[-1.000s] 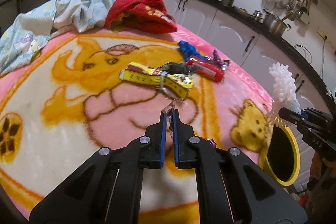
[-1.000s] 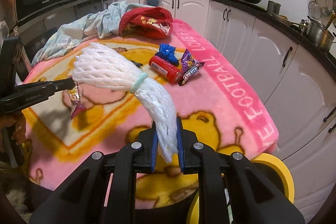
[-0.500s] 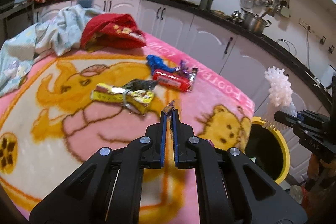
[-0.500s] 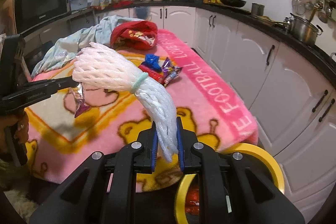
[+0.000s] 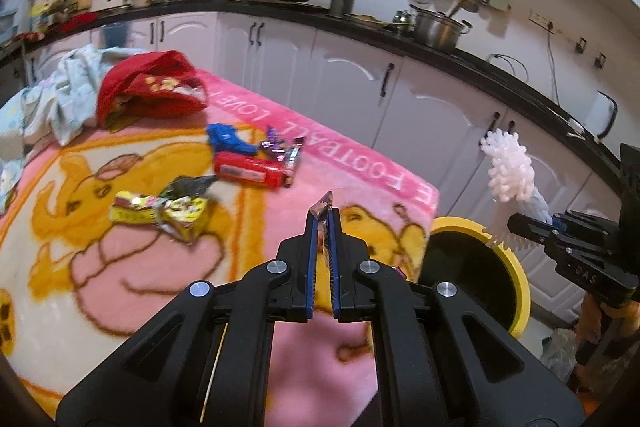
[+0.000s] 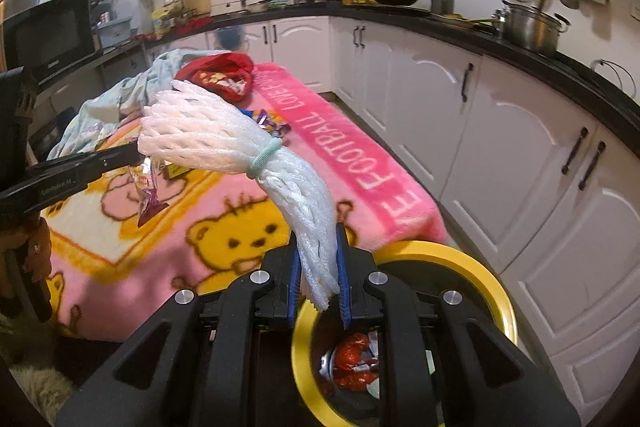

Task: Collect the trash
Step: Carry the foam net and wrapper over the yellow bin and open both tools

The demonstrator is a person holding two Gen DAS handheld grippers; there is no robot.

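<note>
Left gripper [image 5: 323, 223], seen from its own wrist camera: jaws clamped on a small crinkled wrapper [image 5: 322, 207], carried above the pink blanket [image 5: 120, 287] just short of the yellow-rimmed bin [image 5: 516, 267]. Left on the blanket, well back from the bin: a yellow packet [image 5: 160, 213], a red pack [image 5: 250, 171], a blue scrap [image 5: 228, 139] and a purple wrapper [image 5: 282, 151]. Right wrist camera: right gripper [image 6: 319, 267] pinched on the tail of a white foam net [image 6: 208, 135], held directly above the bin's rim [image 6: 460, 259]; red trash [image 6: 354, 355] already lies inside. Judged progress: some collected, two pieces about to be dropped, at least four pieces to go.
</note>
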